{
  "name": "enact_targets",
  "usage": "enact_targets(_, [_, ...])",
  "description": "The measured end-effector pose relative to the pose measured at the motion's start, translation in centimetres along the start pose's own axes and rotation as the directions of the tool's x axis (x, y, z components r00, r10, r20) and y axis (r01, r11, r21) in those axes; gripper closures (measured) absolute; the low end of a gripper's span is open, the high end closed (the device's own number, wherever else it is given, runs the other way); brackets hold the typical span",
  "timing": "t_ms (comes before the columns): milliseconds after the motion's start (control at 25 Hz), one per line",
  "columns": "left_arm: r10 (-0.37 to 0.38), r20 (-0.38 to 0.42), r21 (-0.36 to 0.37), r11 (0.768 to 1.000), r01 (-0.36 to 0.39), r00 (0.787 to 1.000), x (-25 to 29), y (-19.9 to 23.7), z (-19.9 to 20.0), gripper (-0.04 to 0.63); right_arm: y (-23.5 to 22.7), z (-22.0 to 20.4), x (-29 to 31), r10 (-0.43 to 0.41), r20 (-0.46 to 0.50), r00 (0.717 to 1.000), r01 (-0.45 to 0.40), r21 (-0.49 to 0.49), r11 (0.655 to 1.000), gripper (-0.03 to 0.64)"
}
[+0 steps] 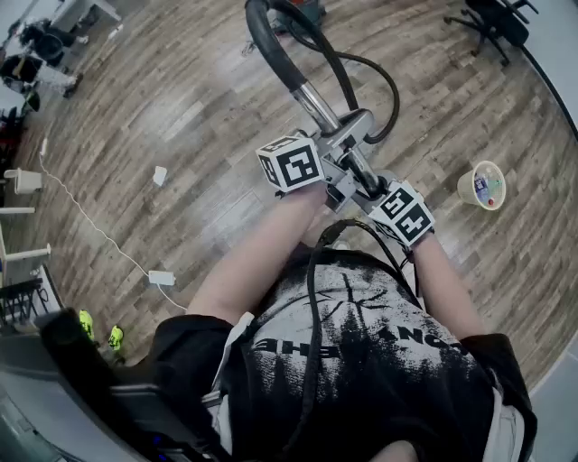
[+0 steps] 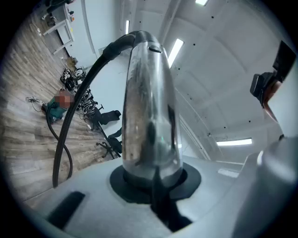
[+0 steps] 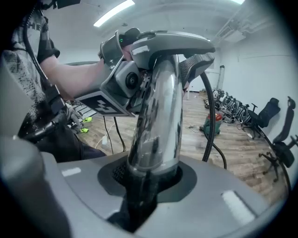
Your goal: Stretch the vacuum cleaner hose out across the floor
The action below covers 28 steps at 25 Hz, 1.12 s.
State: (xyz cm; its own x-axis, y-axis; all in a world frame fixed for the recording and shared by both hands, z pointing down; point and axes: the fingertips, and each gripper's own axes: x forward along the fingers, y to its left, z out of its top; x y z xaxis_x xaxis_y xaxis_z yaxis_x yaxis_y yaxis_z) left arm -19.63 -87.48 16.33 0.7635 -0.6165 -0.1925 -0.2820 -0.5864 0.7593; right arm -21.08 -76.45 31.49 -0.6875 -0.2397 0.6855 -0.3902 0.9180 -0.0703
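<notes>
- The floor (image 1: 181, 108) is grey-brown wood plank laid in long strips; it fills the head view and runs out to white walls, with a white ceiling and strip lights (image 2: 176, 49) above.
- The left gripper (image 1: 341, 144) is clamped on the chrome tube (image 1: 316, 104) at the end of the vacuum cleaner hose (image 1: 271, 50); in its own view the tube rises straight out from between the jaws.
- The right gripper (image 1: 366, 180) is closed on the same tube, nearer the person and just behind the left gripper; both are held up off the floor in front of the person's black printed shirt.
- From the tube's far end the black hose bends over and drops to the floor, where it curves away to the green and red vacuum cleaner (image 3: 215, 124) standing well off on the far side of the room.
- On the right of the floor stands a pale tub (image 1: 481, 185) with small items in it; at the far right is a black office chair (image 1: 492, 23).
- On the left a thin white cable (image 1: 90, 221) trails across the planks to a white adapter block (image 1: 163, 278); a white scrap (image 1: 160, 176) lies farther out; two small yellow-green items (image 1: 99, 329) sit near the left edge.
</notes>
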Motion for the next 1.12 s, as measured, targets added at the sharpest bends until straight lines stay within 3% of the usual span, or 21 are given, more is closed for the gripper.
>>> enact_targets(160, [-0.008, -0.015, 0.025, 1.0, 0.009, 1.0, -0.3, -0.8, 0.3, 0.539, 0.8, 0.8, -0.4, 0.087, 0.04, 0.995, -0.087, 0.016, 0.996, 0.509])
enact_targets(360, [-0.107, -0.066, 0.072, 0.991, 0.111, 0.992, -2.1, -4.0, -1.9, 0.523, 3.8, -0.2, -1.4, 0.134, 0.074, 0.988, -0.134, 0.002, 0.991, 0.509])
enact_targets(600, [-0.143, -0.104, 0.079, 0.985, 0.152, 0.984, -2.6, -6.2, -1.5, 0.528, 4.8, 0.9, -2.5, 0.088, 0.076, 0.993, -0.089, 0.012, 0.996, 0.509])
enact_targets(880, [-0.151, -0.105, 0.091, 0.983, 0.161, 0.983, -7.2, -8.7, -4.6, 0.531, 9.3, -1.8, -1.8, -0.094, -0.028, 0.995, 0.096, 0.085, 0.992, 0.531])
enact_targets(1120, [-0.193, -0.069, 0.037, 0.98, 0.196, 0.979, -10.2, -9.2, -4.8, 0.531, 12.0, -1.6, -1.5, -0.117, -0.031, 0.993, 0.121, 0.134, 0.984, 0.548])
